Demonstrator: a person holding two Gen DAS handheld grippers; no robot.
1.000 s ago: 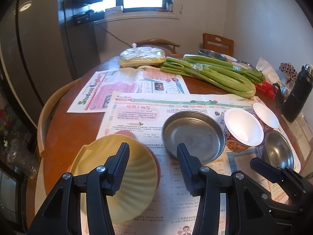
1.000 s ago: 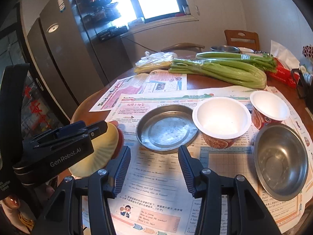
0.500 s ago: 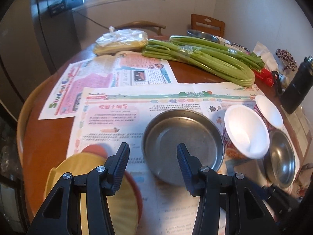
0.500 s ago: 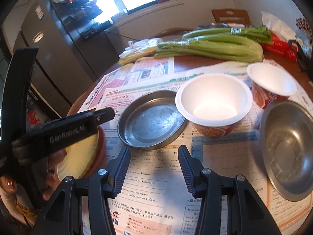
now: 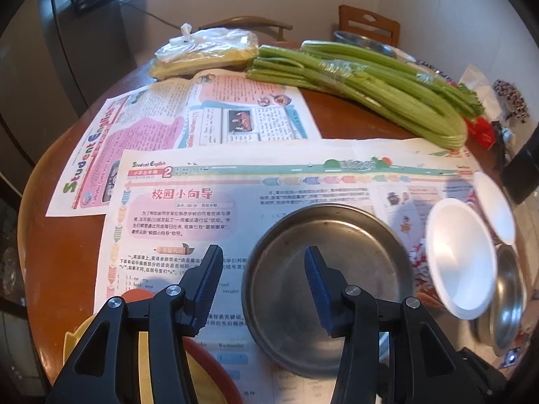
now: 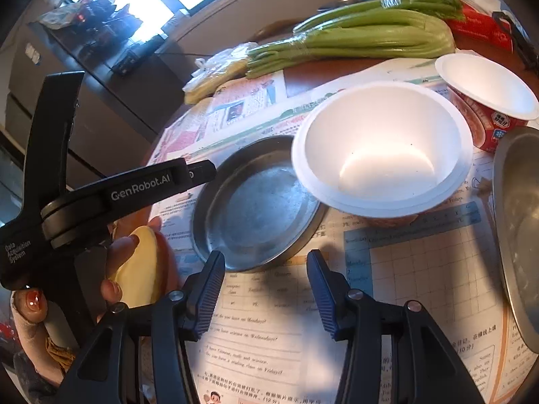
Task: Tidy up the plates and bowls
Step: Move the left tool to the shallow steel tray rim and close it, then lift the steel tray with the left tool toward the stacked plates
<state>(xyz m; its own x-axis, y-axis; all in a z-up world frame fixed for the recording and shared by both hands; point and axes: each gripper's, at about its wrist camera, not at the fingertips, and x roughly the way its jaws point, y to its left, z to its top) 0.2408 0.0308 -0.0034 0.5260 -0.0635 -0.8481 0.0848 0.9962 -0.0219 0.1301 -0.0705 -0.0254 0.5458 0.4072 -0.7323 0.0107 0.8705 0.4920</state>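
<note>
A round wooden desk point(image 5: 60, 235) is carrying everything, and two newspaper sheets point(image 5: 209, 202) are lying spread across most of it. Celery stalks point(image 5: 370, 84) are lying along its far side, with a plastic bag of yellow food point(image 5: 205, 54) just beside their cut ends.

On the newspaper, a flat metal plate point(image 5: 337, 235) is sitting near the middle. A large white paper bowl point(image 6: 380, 148) is standing just beside it, its rim overhanging the plate's edge, and a smaller white paper bowl point(image 6: 485, 91) is standing behind that. A metal bowl point(image 6: 518, 229) is lying at the right edge of the right wrist view. A yellow bowl point(image 6: 141, 269) nested in a red one is sitting at the desk's near left edge.

The left gripper point(image 5: 262, 286) is hanging over the metal plate's near left rim, its jaws standing apart with nothing pinched. The right gripper point(image 6: 266, 289) is hanging over bare newspaper just in front of the plate, its jaws likewise spread and empty. A hand point(image 6: 37, 316) is gripping the left gripper's handle.
</note>
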